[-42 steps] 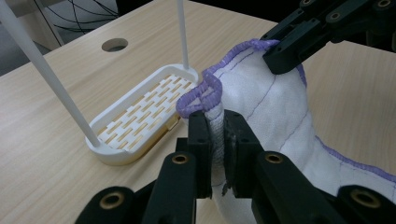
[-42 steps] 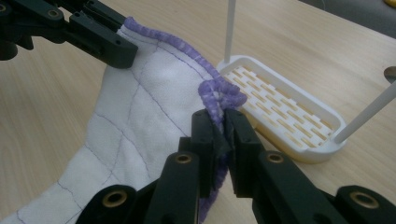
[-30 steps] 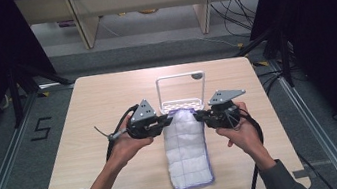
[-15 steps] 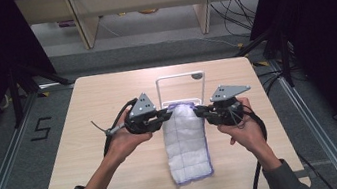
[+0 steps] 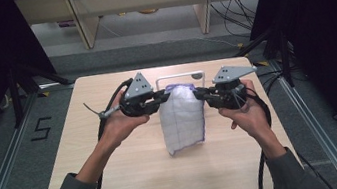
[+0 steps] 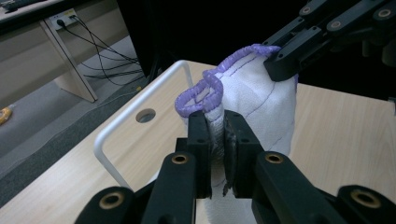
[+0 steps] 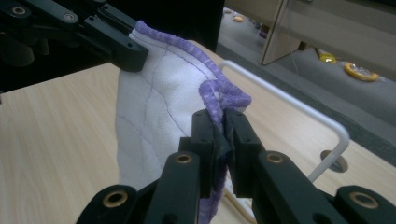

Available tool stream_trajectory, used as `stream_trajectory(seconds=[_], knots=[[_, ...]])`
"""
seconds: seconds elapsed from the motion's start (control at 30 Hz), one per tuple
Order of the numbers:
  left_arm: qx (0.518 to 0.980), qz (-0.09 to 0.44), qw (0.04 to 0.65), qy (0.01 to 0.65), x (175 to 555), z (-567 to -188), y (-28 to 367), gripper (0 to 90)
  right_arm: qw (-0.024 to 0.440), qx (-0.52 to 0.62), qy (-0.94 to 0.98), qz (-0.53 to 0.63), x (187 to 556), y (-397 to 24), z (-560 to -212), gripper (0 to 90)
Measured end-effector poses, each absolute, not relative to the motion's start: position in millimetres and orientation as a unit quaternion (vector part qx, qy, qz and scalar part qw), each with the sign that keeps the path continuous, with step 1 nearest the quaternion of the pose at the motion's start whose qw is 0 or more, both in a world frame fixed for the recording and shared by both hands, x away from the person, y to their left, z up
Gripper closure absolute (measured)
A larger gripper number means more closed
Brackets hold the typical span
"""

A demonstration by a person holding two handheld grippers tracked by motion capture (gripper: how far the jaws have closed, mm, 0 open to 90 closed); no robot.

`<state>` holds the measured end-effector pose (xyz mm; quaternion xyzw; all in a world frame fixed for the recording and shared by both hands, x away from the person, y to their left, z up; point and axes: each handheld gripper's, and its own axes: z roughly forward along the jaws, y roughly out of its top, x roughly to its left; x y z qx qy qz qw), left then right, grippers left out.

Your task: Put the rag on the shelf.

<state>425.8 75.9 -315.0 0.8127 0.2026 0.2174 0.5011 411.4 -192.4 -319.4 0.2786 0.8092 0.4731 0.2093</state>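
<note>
A white cloth with purple hem (image 5: 182, 117) hangs above the middle of the wooden table (image 5: 118, 178), its lower end near the tabletop. My left gripper (image 5: 160, 95) is shut on the cloth's top left corner, and my right gripper (image 5: 197, 93) is shut on the top right corner. In the left gripper view the black jaws pinch the purple hem (image 6: 205, 91) of the cloth (image 6: 261, 100), with the other gripper's jaws clamped on the far corner. The right gripper view mirrors this: the jaws close on the hem (image 7: 219, 95) of the cloth (image 7: 156, 109).
A white wire rack (image 5: 180, 77) stands upright just behind the cloth, next to a round hole in the table (image 6: 146, 115). Shelving legs and cables lie on the floor beyond the table's far edge. Dark curtains flank both sides.
Both grippers have risen together with the cloth; it lay flat on the table, and now most of it hangs in the air between them.
</note>
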Motion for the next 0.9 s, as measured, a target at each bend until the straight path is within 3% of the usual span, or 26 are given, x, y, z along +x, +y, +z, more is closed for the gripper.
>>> stream_trajectory(seconds=[0.9], knots=[[0.796,0.273,0.489,0.229,489,-266,66,81.8,0.245,0.319,0.782,0.476,476,-191,-260,83.5]])
